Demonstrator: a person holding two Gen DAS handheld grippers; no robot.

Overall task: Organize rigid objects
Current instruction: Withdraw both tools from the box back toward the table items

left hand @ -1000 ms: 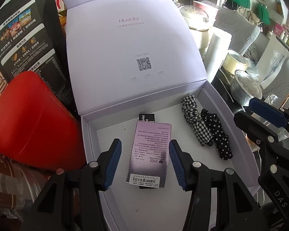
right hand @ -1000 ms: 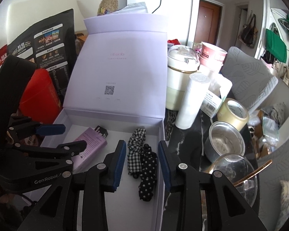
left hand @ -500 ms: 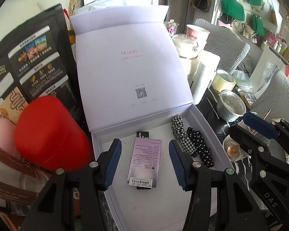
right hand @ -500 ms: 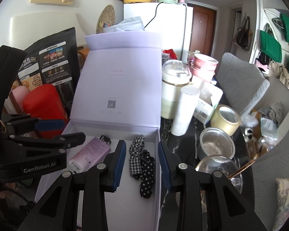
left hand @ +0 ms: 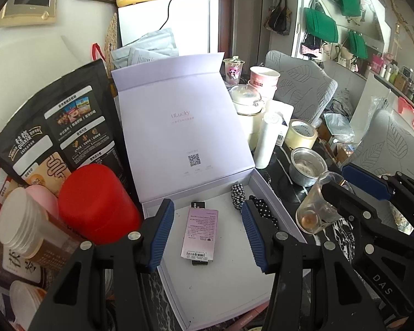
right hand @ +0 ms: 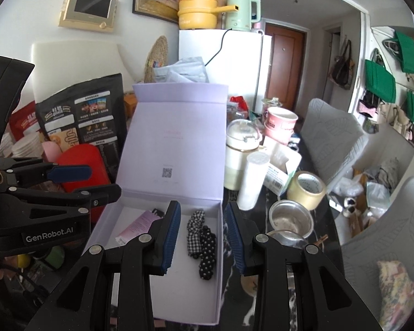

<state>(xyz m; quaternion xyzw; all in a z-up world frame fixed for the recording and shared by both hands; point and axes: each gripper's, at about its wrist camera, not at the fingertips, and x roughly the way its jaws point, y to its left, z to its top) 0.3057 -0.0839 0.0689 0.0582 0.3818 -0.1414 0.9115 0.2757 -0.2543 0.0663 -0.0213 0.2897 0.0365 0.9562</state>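
In the left wrist view, the left gripper [left hand: 208,230] hangs above the open pale lilac cardboard gift box [left hand: 273,193], its ribbed blue pads spread with nothing between them; below, flat on the matte white box floor, lies the slim pink printed carton [left hand: 199,233] with a barcode label at its near end, resting on a small black item whose ends peek out. Beside it toward the right wall lie two soft fabric scrunchies, one black-and-white gingham [left hand: 238,194], one black with white dots [left hand: 263,211]. A glossy red rounded plastic container [left hand: 96,201] stands just outside the left wall. In the right wrist view, the right gripper [right hand: 203,233] is likewise parted and empty, aimed over the scrunchies; the box's stiff hinged lid [right hand: 176,140] stands upright behind. By my judgement these items are already stowed and both hands are clear of the box, so the next move calls for picking another loose rigid piece from the cluttered dark marbled tabletop [right hand: 265,195], such as the translucent tape roll [right hand: 306,190], or lowering the lid.
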